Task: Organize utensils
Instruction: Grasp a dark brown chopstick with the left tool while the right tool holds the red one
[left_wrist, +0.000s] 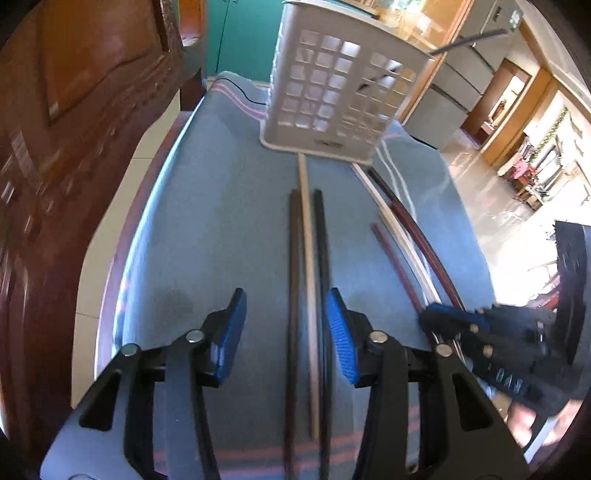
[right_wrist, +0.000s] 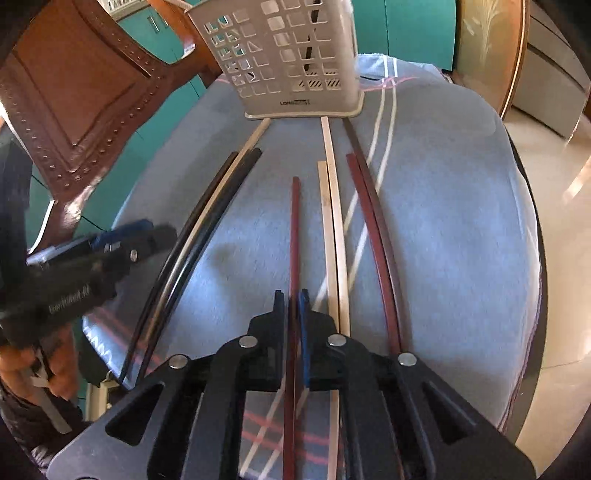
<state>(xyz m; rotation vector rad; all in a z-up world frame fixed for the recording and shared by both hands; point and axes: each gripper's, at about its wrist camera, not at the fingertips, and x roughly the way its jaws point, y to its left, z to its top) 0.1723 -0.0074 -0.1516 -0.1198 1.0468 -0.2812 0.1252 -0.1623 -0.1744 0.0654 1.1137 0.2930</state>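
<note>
The right gripper (right_wrist: 292, 295) pinched a slim red chopstick (right_wrist: 295, 221), one of several lying on a blue-grey woven cloth (right_wrist: 443, 221) before a pale plastic lattice basket (right_wrist: 288, 55). The left gripper (left_wrist: 286, 314) hung partly open over three more sticks (left_wrist: 308, 258), holding nothing.

I read "LONG" on the basket's (right_wrist: 295, 66) base band; the rest of that mark blurs, as does my left gripper's (right_wrist: 125, 240) lettering.

Left tool (left_wrist: 286, 328) gapes, angled down; right tool (right_wrist: 293, 321) is nearly closed.
</note>
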